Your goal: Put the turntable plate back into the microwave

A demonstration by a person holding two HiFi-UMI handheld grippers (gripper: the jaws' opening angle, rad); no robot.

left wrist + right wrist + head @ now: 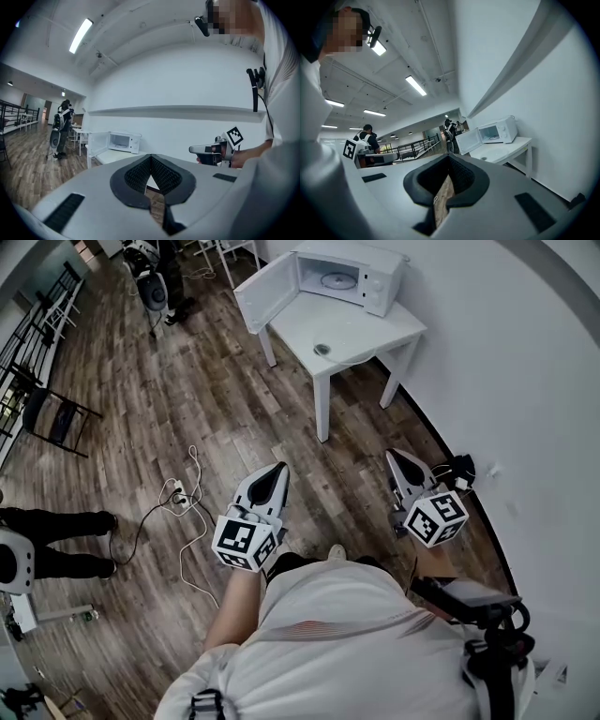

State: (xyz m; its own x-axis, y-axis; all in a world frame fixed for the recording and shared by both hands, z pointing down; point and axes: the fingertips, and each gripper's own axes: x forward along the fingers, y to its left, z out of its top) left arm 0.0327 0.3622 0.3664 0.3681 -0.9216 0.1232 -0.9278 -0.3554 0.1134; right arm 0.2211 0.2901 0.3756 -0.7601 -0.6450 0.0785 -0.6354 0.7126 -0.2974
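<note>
We're holding the left gripper point(278, 468) and right gripper point(394, 456) clenched shut and empty over the floor, well apart from the table point(375, 329), while the plate point(339, 281) is sitting inside the open microwave point(380, 277).

Head view: above the person's head, facing steeply down onto the floor point(187, 409), the microwave point(347, 277) on its worktop point(361, 334) far off at the frame's top. Left and right gripper views: mounted close behind their own fingers point(136, 176), facing level across the room; all three share that distant microwave.
</note>
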